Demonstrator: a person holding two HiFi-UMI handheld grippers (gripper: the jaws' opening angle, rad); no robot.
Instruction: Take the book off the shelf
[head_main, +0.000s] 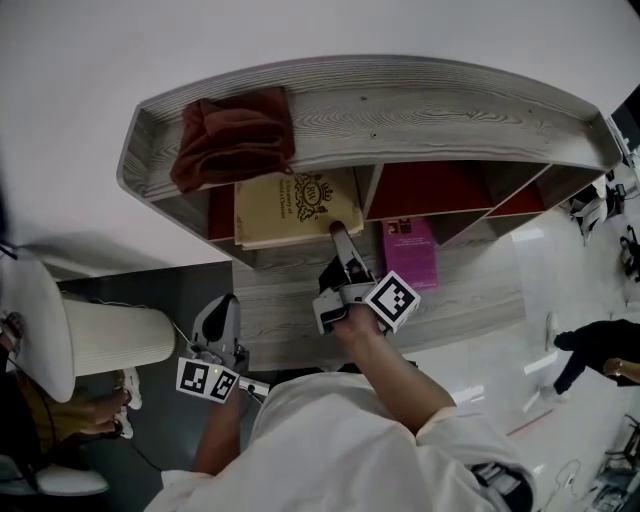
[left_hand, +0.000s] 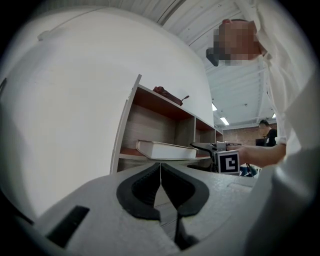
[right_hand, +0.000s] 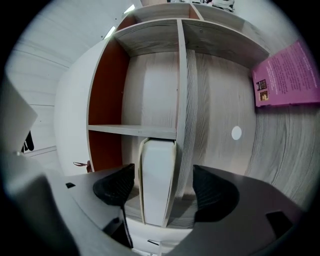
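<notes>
A thick tan book (head_main: 295, 205) lies flat in the left compartment of the grey wooden shelf (head_main: 400, 110), its front edge sticking out. My right gripper (head_main: 340, 240) reaches to that edge. In the right gripper view the book's white page block (right_hand: 157, 185) stands between the wide-open jaws of the right gripper (right_hand: 164, 189), with a clear gap on the right side. My left gripper (head_main: 218, 325) hangs low at the left, away from the shelf. Its pads (left_hand: 150, 187) meet with nothing between them. From there the book (left_hand: 167, 150) shows side on.
A pink book (head_main: 410, 252) lies on the wooden surface (head_main: 290, 310) below the shelf, right of my right gripper. A red-brown cloth (head_main: 235, 135) sits on the shelf top. A white chair (head_main: 90, 335) stands at the left. Another person (head_main: 590, 350) is far right.
</notes>
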